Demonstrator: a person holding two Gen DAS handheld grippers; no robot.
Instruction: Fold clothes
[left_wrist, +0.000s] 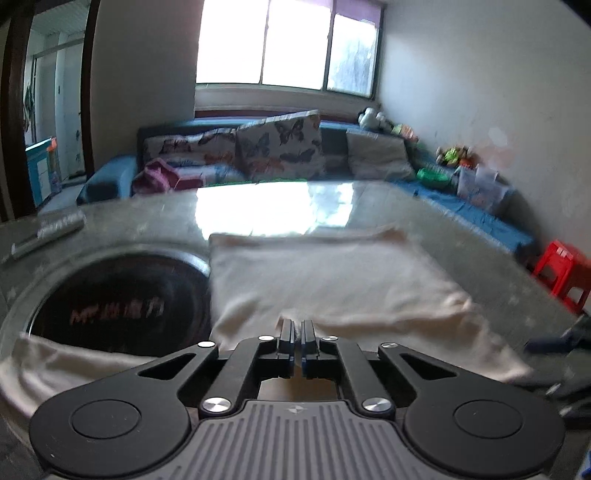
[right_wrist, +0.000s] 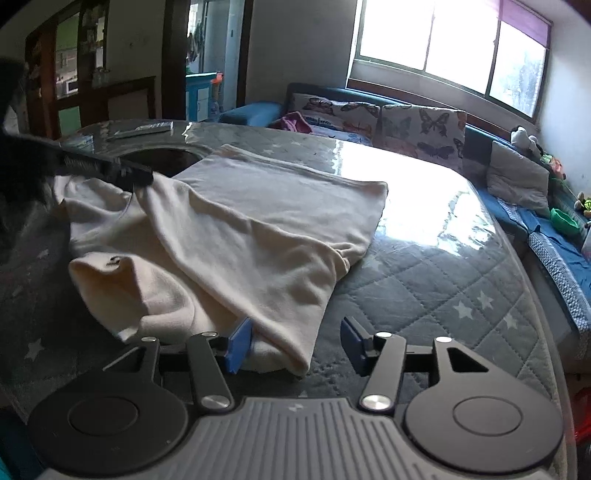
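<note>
- A cream shirt (right_wrist: 236, 221) lies partly folded on the tabletop (right_wrist: 424, 280), one layer drawn slantwise over another; a sleeve end bulges at the near left.
- The shirt's far edge lies flat and straight; its left part overlaps a dark round inset (left_wrist: 118, 299) in the tabletop.
- The left claw (left_wrist: 296, 332) is closed, pinching a fold of shirt between its pads and lifting it into a taut ridge.
- The right claw (right_wrist: 295, 345) stands half open at the shirt's near corner; its left pad touches the cloth, the right pad stands clear over the quilted cover.
- Right of the shirt the tabletop is bare to its curved edge.
- A sofa (right_wrist: 406, 122) runs behind, a red stool (left_wrist: 561, 273) off the right edge, a flat grey box (right_wrist: 142, 129) far left.
</note>
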